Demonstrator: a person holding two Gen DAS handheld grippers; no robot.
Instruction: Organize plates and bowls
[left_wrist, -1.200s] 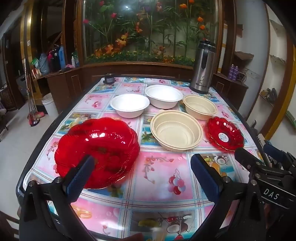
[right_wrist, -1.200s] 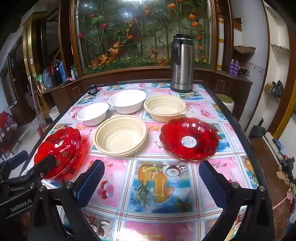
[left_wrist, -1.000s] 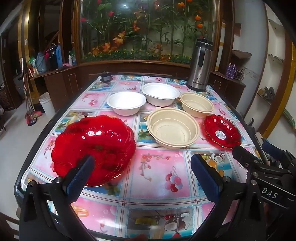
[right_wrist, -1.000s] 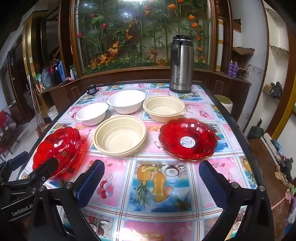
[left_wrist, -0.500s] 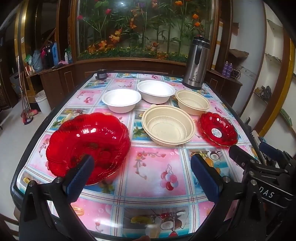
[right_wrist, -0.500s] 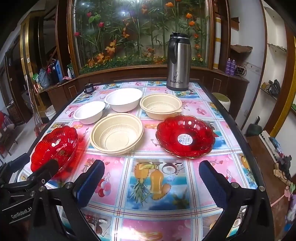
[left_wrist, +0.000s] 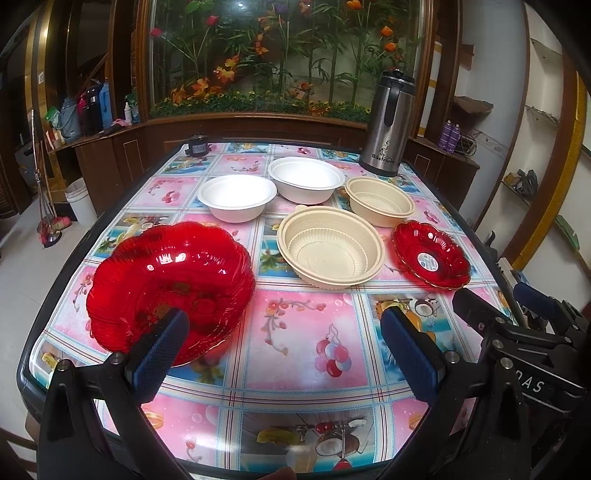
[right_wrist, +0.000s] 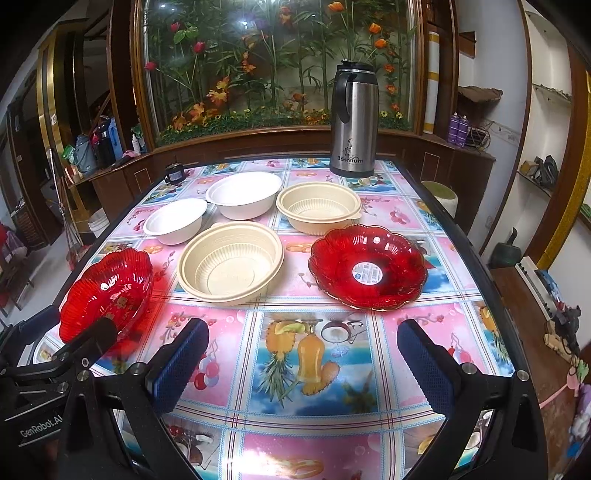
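A large red scalloped plate (left_wrist: 170, 284) (right_wrist: 109, 286) sits at the table's near left. A smaller red plate with a sticker (left_wrist: 430, 254) (right_wrist: 367, 267) sits at the near right. Between them is a big beige bowl (left_wrist: 330, 251) (right_wrist: 231, 260). Behind stand a smaller beige bowl (left_wrist: 380, 201) (right_wrist: 317, 206) and two white bowls (left_wrist: 236, 197) (left_wrist: 306, 179). My left gripper (left_wrist: 284, 349) is open and empty above the table's front edge. My right gripper (right_wrist: 301, 365) is open and empty, short of the small red plate.
A steel thermos jug (left_wrist: 386, 123) (right_wrist: 352, 118) stands at the table's far right corner. A small dark object (left_wrist: 197, 144) sits at the far left edge. The table has a colourful fruit-print cloth (right_wrist: 306, 354). A wooden cabinet with a flower display stands behind.
Both grippers have drawn back and risen a little, so the dishes look slightly farther away. Nothing on the table has moved. Both grippers stay open.
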